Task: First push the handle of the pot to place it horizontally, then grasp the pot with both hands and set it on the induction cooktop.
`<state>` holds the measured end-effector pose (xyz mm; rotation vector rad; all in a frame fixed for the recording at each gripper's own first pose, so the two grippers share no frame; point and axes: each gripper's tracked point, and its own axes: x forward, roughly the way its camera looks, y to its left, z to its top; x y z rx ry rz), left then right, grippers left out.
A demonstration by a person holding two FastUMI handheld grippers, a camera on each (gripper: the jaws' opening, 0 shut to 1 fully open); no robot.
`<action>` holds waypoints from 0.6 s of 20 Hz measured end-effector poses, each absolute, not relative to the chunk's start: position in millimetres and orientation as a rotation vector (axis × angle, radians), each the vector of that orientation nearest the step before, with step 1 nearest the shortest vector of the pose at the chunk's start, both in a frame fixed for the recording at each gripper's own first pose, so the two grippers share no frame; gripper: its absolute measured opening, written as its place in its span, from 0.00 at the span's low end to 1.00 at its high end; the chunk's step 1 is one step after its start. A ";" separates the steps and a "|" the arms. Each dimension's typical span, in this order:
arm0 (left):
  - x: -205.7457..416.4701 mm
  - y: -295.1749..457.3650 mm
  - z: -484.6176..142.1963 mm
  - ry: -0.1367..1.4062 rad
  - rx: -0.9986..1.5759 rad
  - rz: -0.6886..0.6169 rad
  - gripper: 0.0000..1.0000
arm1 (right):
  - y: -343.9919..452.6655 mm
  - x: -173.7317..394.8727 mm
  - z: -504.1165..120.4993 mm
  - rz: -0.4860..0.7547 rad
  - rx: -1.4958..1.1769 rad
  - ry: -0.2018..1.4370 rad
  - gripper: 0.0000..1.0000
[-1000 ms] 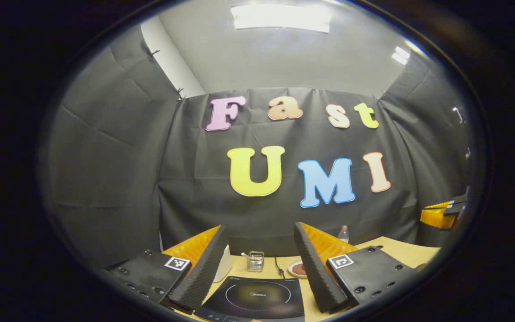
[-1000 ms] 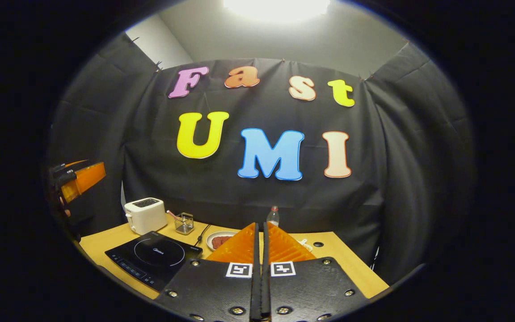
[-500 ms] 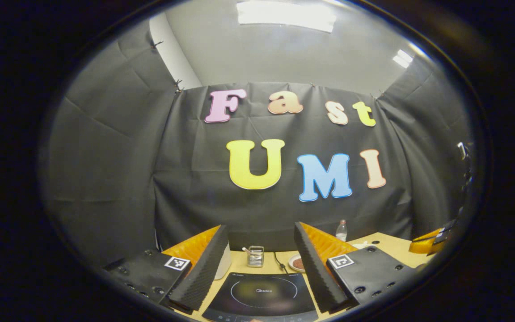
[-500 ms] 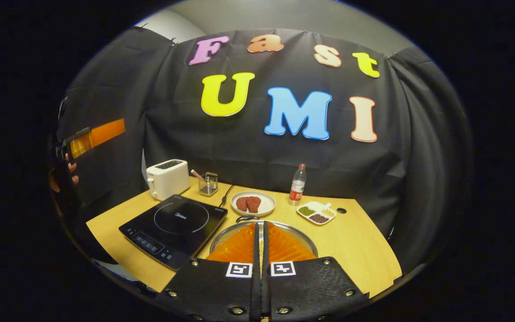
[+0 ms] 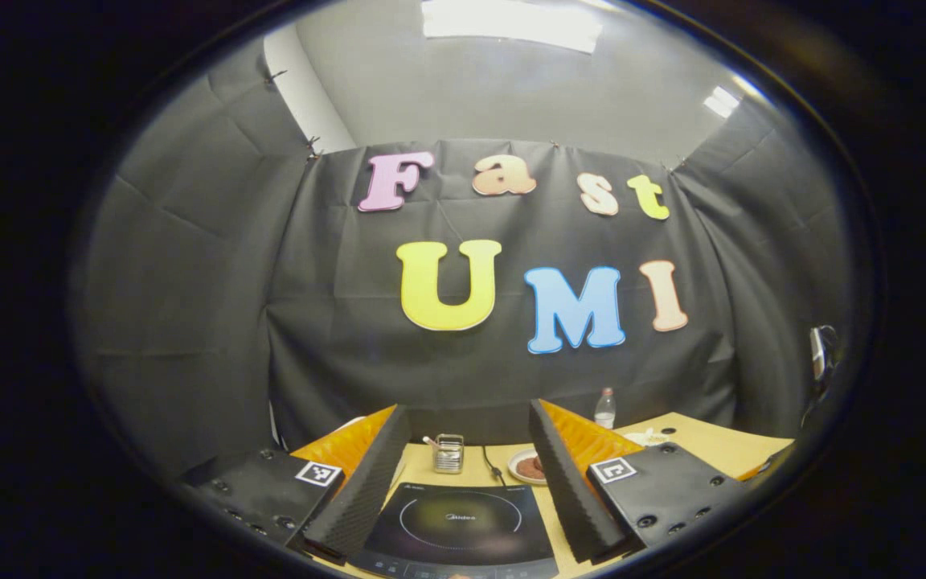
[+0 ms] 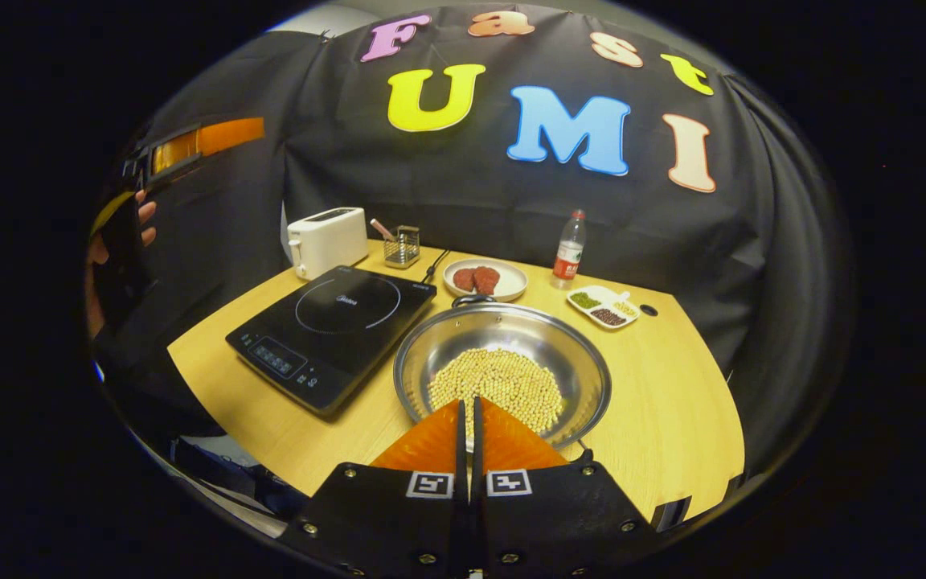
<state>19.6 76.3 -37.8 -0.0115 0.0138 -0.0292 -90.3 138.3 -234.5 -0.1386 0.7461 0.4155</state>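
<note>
A steel pot (image 6: 567,362) holding yellow beans sits on the wooden table (image 6: 688,418), right of the black induction cooktop (image 6: 334,322). One dark loop handle (image 6: 471,300) shows on the pot's far rim. My right gripper (image 6: 467,404) is shut and empty, hovering over the pot's near rim. In the left gripper view my left gripper (image 5: 467,408) stands open and empty above the near side of the cooktop (image 5: 459,527). The right gripper view shows the left gripper (image 6: 198,141) high at the far left, held by a hand (image 6: 121,241).
Behind the cooktop stand a white toaster (image 6: 326,240) and a wire utensil holder (image 6: 403,245). A plate with meat (image 6: 485,279), a bottle (image 6: 567,249) and a divided dish (image 6: 604,305) sit beyond the pot. Bare table lies right of the pot.
My right gripper has tilted down and moved in, bringing the pot and tabletop into view beneath it. The left gripper has drifted only slightly and stays open.
</note>
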 end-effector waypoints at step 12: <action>27.5 38.2 -53.8 0.069 0.009 0.025 0.95 | 105.7 -114.7 -310.3 0.539 -0.174 0.981 0.01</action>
